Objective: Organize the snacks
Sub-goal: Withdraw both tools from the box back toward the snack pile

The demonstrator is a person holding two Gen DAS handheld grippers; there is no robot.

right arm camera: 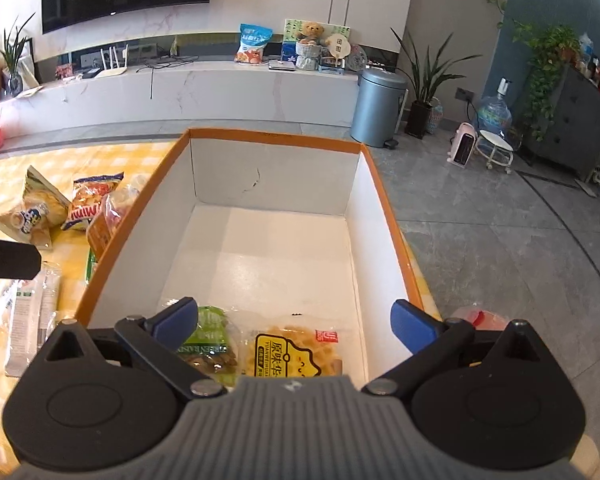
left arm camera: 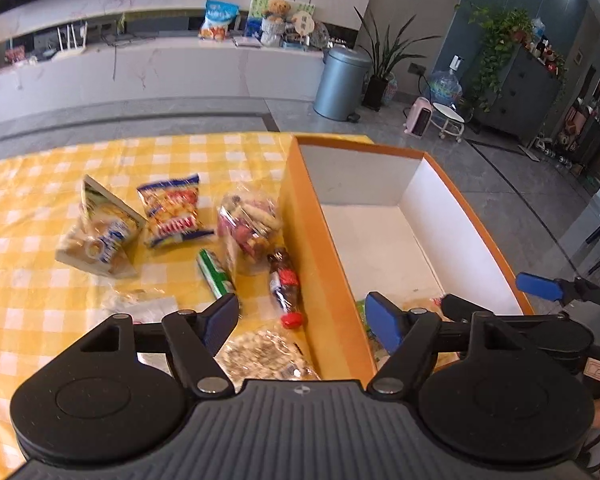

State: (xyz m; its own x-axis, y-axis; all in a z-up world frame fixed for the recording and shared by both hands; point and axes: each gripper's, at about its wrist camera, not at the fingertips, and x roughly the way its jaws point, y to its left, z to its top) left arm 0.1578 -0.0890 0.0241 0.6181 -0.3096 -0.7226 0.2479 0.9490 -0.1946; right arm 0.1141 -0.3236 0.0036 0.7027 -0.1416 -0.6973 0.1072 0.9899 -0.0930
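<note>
An orange-rimmed white box (right arm camera: 274, 134) stands at the right end of the table. At its near end lie a green raisin packet (right arm camera: 210, 340) and a yellow waffle packet (right arm camera: 296, 354). My right gripper (right arm camera: 296, 320) hovers open above them, holding nothing. My left gripper (left arm camera: 302, 318) is open and empty, straddling the box's left wall (left arm camera: 316, 240). Under it lies a clear bag of seeds (left arm camera: 266, 356). Further out lie a small cola bottle (left arm camera: 285, 284), a green packet (left arm camera: 216, 276), a clear bag of sweets (left arm camera: 248, 220), a red-and-blue chips bag (left arm camera: 174, 212) and a beige snack bag (left arm camera: 100, 236).
A yellow checked cloth (left arm camera: 40, 312) covers the table, whose right edge runs just past the box. White wrapped packets (right arm camera: 32, 308) lie near the front left. On the grey floor beyond stand a metal bin (right arm camera: 378, 108), potted plants (right arm camera: 424, 92) and a water jug (right arm camera: 494, 114).
</note>
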